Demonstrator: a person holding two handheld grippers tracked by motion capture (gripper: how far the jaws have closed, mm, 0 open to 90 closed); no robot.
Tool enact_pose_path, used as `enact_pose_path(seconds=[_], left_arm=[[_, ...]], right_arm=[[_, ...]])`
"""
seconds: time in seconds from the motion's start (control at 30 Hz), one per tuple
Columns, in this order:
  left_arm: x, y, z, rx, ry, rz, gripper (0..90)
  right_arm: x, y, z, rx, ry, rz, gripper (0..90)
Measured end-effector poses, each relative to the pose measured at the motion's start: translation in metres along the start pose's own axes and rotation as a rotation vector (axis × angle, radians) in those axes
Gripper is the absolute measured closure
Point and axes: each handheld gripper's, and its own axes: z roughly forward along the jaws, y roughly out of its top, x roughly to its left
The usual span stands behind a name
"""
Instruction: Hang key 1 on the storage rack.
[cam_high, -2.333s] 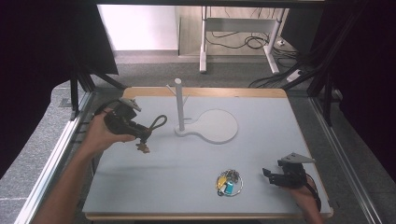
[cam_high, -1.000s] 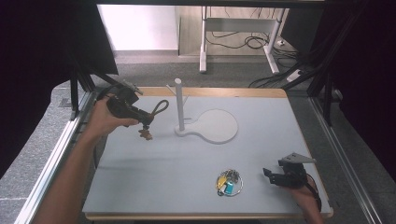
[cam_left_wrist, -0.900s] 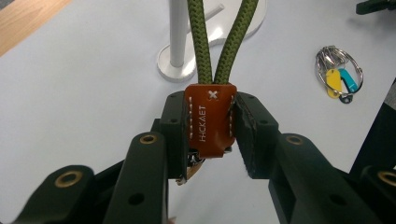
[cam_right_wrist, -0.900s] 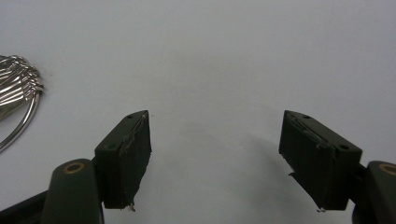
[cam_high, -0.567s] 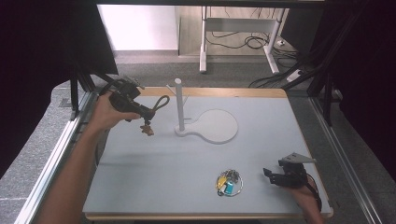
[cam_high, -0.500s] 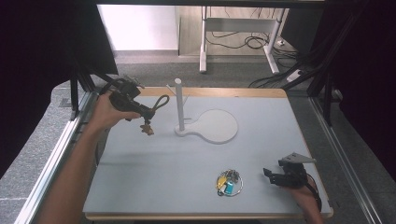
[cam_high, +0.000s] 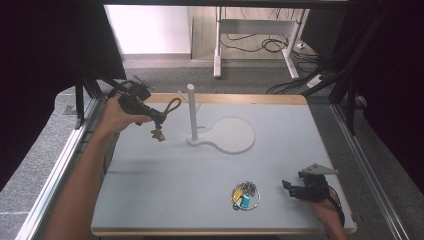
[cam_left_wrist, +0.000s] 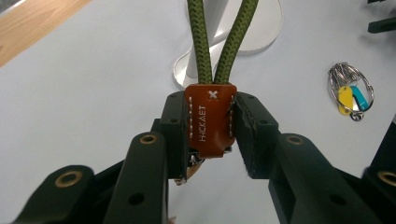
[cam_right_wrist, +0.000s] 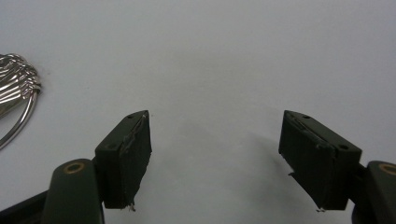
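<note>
Overall, the table (cam_high: 165, 190) spans the centre of the high view. A white stand (cam_high: 220, 134) with an upright post sits at upper centre. Left tongs (cam_high: 159, 118), at upper left just beside the post, are clamped on the brown leather tab (cam_left_wrist: 210, 119) of a green cord loop (cam_high: 171, 106), held off the table. Right tongs (cam_high: 287, 187), at lower right, rest with jaws wide and nothing between them. A key ring (cam_high: 244, 195) lies near them, at lower centre.
</note>
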Motion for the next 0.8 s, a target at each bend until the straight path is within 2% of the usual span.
enact_pose_path(seconds=[0.33,0.8], left_arm=[[0.012,0.008,0.004,-0.003,-0.004,-0.021,66.6],[0.02,0.017,0.006,-0.02,-0.014,-0.035,66.6]], right_arm=[[-0.001,0.0,0.0,0.002,-0.002,0.005,25.7],[-0.002,-0.002,-0.002,0.0,-0.009,0.01,25.8]])
